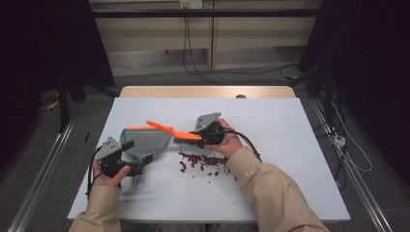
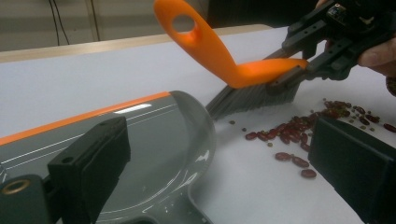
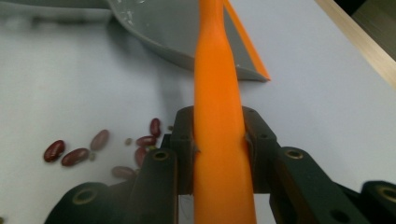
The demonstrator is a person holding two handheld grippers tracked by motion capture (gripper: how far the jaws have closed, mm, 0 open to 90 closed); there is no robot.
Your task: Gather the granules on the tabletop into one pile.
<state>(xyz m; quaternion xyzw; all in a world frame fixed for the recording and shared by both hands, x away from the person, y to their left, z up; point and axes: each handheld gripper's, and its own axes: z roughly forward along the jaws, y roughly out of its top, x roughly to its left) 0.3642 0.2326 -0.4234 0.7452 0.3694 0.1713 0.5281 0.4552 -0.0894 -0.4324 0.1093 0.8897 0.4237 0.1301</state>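
White table [image 1: 290,145]: beans [image 2: 299,135] show bristles [image 2: 252,99] beside them.

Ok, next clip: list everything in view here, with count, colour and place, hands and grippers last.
brush: one, orange handle, grey bristles, held over the table between dustpan and beans
dustpan: one, grey with orange edge, left of centre
beans: many, dark red, scattered near the middle
table: one, white top
left gripper: black, jaws at the dustpan's handle end; grip unclear
right gripper: black, shut on the brush handle
sleeves: two, beige
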